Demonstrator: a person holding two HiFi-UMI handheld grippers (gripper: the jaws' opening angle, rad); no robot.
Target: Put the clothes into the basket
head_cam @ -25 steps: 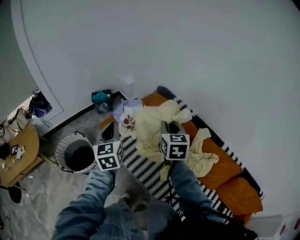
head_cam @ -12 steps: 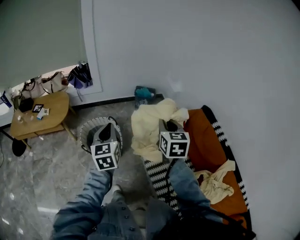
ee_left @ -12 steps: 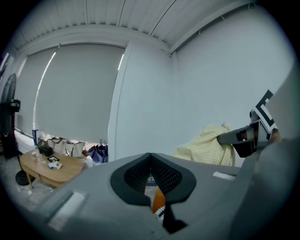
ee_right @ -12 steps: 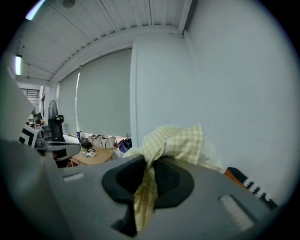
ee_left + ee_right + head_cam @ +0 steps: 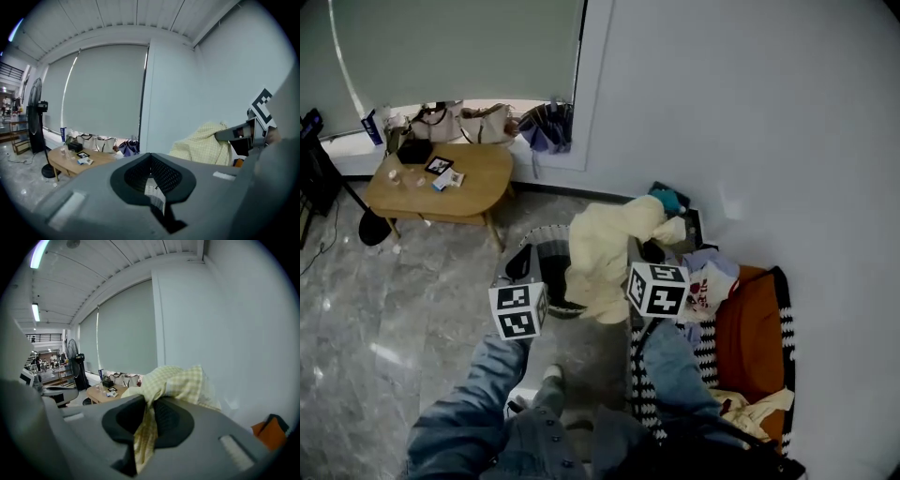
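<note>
A pale yellow checked garment [image 5: 605, 255] hangs from my right gripper [image 5: 643, 249], whose jaws are shut on it; in the right gripper view the cloth [image 5: 178, 383] bunches over the jaws of my right gripper [image 5: 147, 416] and trails down between them. The garment hangs over the right part of the round wire basket [image 5: 546, 232] on the floor and hides much of it. My left gripper [image 5: 521, 266] hovers at the basket's left rim, jaws together and holding nothing. From my left gripper [image 5: 152, 180], its own view shows the yellow garment [image 5: 201, 145] off to the right.
An orange sofa [image 5: 750, 337] with a black-and-white striped throw stands at the right, with a white printed garment [image 5: 709, 281] and a yellow cloth [image 5: 759, 409] on it. A wooden table [image 5: 441, 178] with small items and bags [image 5: 478, 122] stand at the back left. The person's jeans [image 5: 487, 412] are below.
The view has swung left from the sofa to the basket. Both grippers moved that way, and the right one carried the yellow garment off the sofa to above the basket.
</note>
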